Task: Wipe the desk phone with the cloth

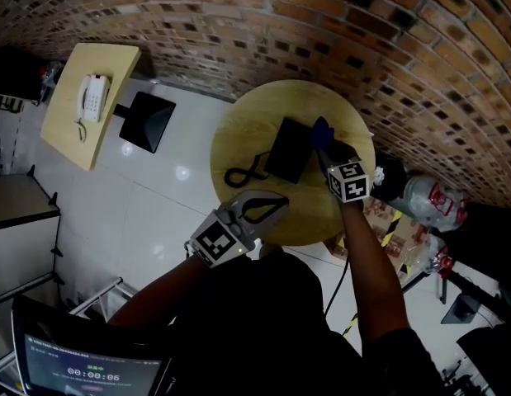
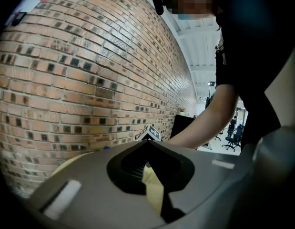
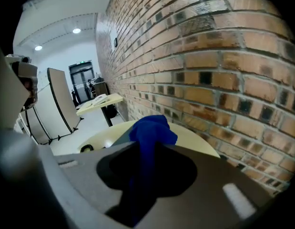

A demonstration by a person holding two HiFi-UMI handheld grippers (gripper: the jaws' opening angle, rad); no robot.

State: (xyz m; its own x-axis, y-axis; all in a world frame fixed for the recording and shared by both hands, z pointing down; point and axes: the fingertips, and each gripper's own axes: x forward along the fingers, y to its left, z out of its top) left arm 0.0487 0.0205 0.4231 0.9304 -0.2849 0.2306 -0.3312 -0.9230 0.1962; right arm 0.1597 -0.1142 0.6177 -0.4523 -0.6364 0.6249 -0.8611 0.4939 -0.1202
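A black desk phone (image 1: 286, 151) lies on the round wooden table (image 1: 263, 110), its coiled cord (image 1: 241, 174) trailing off to the left. My right gripper (image 1: 323, 140) is at the phone's far right corner, shut on a bunched blue cloth (image 1: 321, 127). In the right gripper view the cloth (image 3: 149, 132) hangs between the jaws and bulges past the tips over the table (image 3: 195, 137). My left gripper (image 1: 276, 203) hovers over the table's near edge, below the phone, jaws shut and empty. The left gripper view shows its tips (image 2: 147, 142) meeting, with pale tabletop behind.
A curved brick wall (image 1: 362, 31) backs the table. At the far left, a second table (image 1: 69, 130) carries a white phone (image 1: 93, 97), with a black object (image 1: 144, 120) beside it. Bags and clutter (image 1: 420, 200) lie to the right. A screen (image 1: 82, 370) sits at the lower left.
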